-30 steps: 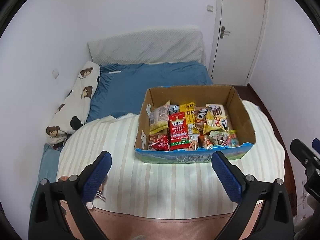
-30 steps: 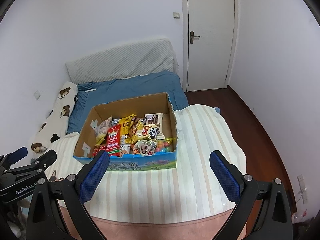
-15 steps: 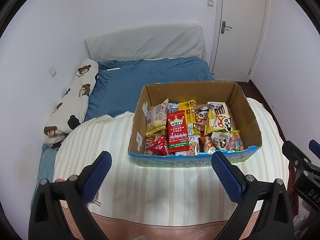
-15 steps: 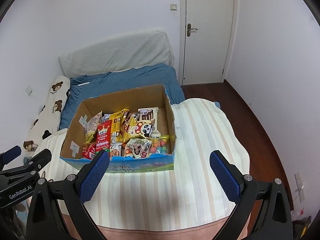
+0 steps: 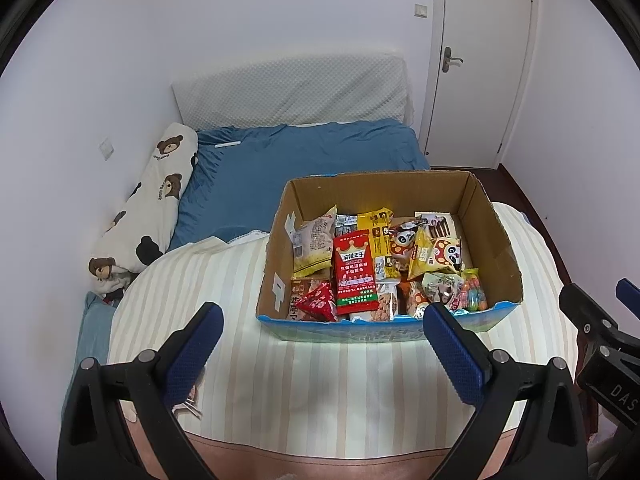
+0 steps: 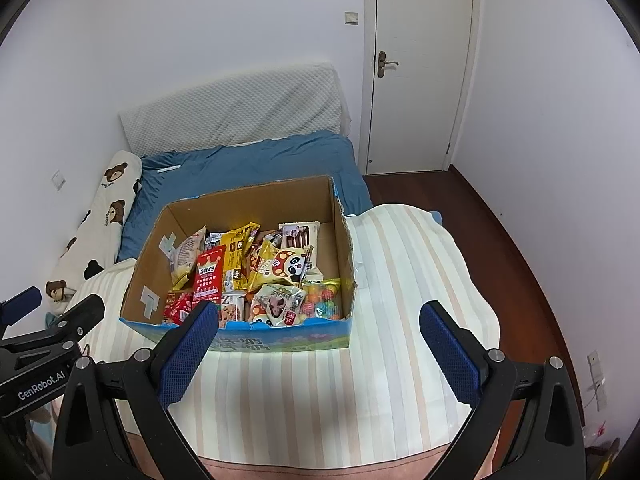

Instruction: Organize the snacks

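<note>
An open cardboard box (image 5: 496, 236) (image 6: 344, 248) with a blue printed front sits on a striped cloth. Several snack packets fill it: a red packet with a crown (image 5: 356, 276) (image 6: 209, 276), a yellow packet (image 5: 374, 230) (image 6: 236, 250), panda packets (image 5: 440, 254) (image 6: 286, 266), a bag of coloured sweets (image 5: 472, 300) (image 6: 322, 304). My left gripper (image 5: 324, 354) hangs open in front of the box, its fingers empty. My right gripper (image 6: 320, 354) is open too, just short of the box's front wall, holding nothing.
The striped cloth (image 5: 320, 380) (image 6: 400, 320) covers a round table. Behind it lies a bed with a blue sheet (image 5: 300, 168), a bear-print pillow (image 5: 148, 208) and a white padded headboard (image 5: 292, 92). A white door (image 6: 420, 64) stands at the back right, beside dark wooden floor (image 6: 512, 264).
Both grippers have moved forward and closer to the box, which now looks larger and nearer. Both stay open and empty.
</note>
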A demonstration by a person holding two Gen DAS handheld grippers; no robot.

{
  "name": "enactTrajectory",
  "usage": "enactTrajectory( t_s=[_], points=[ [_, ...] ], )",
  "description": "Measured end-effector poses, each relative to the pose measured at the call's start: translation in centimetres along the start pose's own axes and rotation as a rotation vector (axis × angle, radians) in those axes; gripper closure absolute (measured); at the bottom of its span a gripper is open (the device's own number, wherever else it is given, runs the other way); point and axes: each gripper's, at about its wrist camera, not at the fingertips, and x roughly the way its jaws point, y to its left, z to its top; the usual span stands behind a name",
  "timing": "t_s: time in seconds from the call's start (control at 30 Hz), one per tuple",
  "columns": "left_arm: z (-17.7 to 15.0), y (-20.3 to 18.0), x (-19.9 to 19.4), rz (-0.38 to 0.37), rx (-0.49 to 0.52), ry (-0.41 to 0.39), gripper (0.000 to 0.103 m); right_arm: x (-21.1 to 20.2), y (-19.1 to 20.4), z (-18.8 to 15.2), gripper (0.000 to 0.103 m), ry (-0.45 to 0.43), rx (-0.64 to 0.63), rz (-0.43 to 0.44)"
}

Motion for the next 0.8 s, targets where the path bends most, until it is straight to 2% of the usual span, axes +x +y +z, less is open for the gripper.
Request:
enactTrajectory(
  t_s=[0.8],
  points=[
    [0.10, -0.27, -1.01, 0.001, 0.011, -0.014, 0.001, -0.96, 0.15, -0.34, 0.001, -0.003, 0.005, 0.005]
  ],
)
